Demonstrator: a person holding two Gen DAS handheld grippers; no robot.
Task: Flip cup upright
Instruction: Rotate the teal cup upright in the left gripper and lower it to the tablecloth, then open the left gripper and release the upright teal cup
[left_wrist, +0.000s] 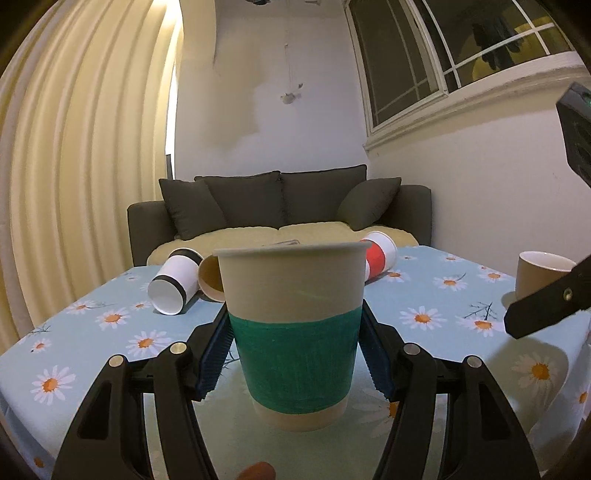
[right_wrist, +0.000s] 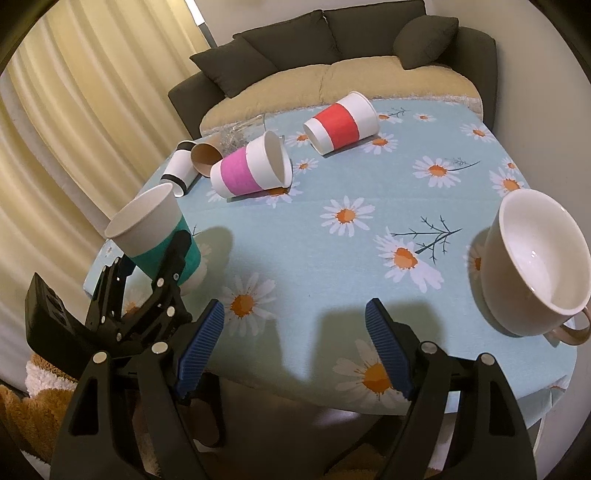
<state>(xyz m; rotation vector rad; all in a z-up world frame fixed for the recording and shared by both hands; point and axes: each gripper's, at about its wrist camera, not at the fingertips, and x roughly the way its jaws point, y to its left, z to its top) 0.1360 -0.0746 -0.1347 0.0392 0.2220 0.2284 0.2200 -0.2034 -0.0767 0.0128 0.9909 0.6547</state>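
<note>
A paper cup with a green band (left_wrist: 295, 332) stands upright on the table, mouth up, between the blue pads of my left gripper (left_wrist: 295, 354). The pads touch or nearly touch its sides. It also shows in the right wrist view (right_wrist: 159, 236) with the left gripper (right_wrist: 155, 266) around it. My right gripper (right_wrist: 295, 343) is open and empty above the table's near edge. A pink-banded cup (right_wrist: 251, 170), a red-banded cup (right_wrist: 341, 123), a black-banded white cup (right_wrist: 179, 166) and a brown cup (right_wrist: 205, 157) lie on their sides.
The table (right_wrist: 332, 240) has a light blue daisy cloth. A beige ceramic mug (right_wrist: 535, 266) stands upright at the right. A dark sofa (right_wrist: 332, 48) is behind the table, and curtains (right_wrist: 74, 110) hang at the left.
</note>
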